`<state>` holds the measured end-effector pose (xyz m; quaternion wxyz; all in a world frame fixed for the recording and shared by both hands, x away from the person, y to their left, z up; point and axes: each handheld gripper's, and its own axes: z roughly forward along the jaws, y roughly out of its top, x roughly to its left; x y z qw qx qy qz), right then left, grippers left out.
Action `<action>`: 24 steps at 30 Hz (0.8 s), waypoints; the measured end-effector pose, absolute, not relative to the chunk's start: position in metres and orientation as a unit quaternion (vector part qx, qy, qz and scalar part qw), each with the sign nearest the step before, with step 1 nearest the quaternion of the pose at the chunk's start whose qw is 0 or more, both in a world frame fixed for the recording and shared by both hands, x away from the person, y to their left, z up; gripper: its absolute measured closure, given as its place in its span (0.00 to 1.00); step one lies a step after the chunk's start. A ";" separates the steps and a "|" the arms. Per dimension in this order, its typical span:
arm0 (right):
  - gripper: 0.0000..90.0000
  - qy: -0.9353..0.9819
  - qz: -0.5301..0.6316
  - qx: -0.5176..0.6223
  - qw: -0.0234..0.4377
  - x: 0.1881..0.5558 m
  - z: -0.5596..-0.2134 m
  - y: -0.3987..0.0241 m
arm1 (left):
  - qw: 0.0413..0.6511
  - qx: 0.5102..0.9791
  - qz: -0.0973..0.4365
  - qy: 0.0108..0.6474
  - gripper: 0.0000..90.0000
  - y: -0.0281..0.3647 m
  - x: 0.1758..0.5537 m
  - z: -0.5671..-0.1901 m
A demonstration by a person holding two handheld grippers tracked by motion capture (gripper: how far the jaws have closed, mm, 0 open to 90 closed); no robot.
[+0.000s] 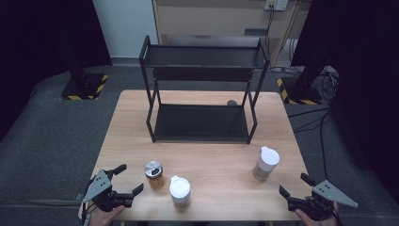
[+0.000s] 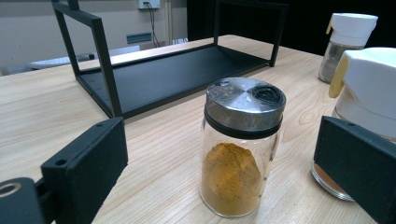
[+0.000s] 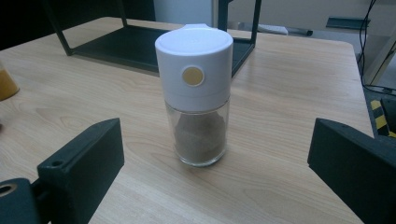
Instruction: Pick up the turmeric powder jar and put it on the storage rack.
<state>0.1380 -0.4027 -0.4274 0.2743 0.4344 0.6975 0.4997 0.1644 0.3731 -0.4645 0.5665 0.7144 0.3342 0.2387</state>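
Note:
Three spice jars stand on the wooden table (image 1: 207,150). A glass jar with a metal lid (image 1: 154,174) (image 2: 239,144) holds yellow-orange powder. Beside it is a white-capped jar (image 1: 180,190) (image 2: 369,93). Another white-capped jar (image 1: 266,162) (image 3: 196,93) (image 2: 348,39) with brown powder stands at the right. My left gripper (image 1: 126,180) (image 2: 219,163) is open near the table's front left corner, facing the metal-lidded jar. At the front right, my right gripper (image 1: 295,186) (image 3: 215,163) is open and faces the right-hand white-capped jar. Neither touches a jar.
A black two-tier metal rack (image 1: 202,89) (image 2: 163,74) (image 3: 140,42) stands at the back middle of the table, its shelves bare. A small dark thing (image 1: 232,102) lies behind it. Floor stands with yellow-black striped bases flank the table.

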 end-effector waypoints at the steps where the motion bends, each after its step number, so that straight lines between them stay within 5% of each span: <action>1: 0.04 0.696 0.501 0.435 0.274 0.138 -0.428 -0.403 | 0.566 0.715 0.238 0.334 0.02 0.373 0.165 -0.465; 24: 0.04 0.696 0.509 0.428 0.272 0.137 -0.428 -0.405 | 0.577 0.709 0.224 0.338 0.02 0.378 0.166 -0.466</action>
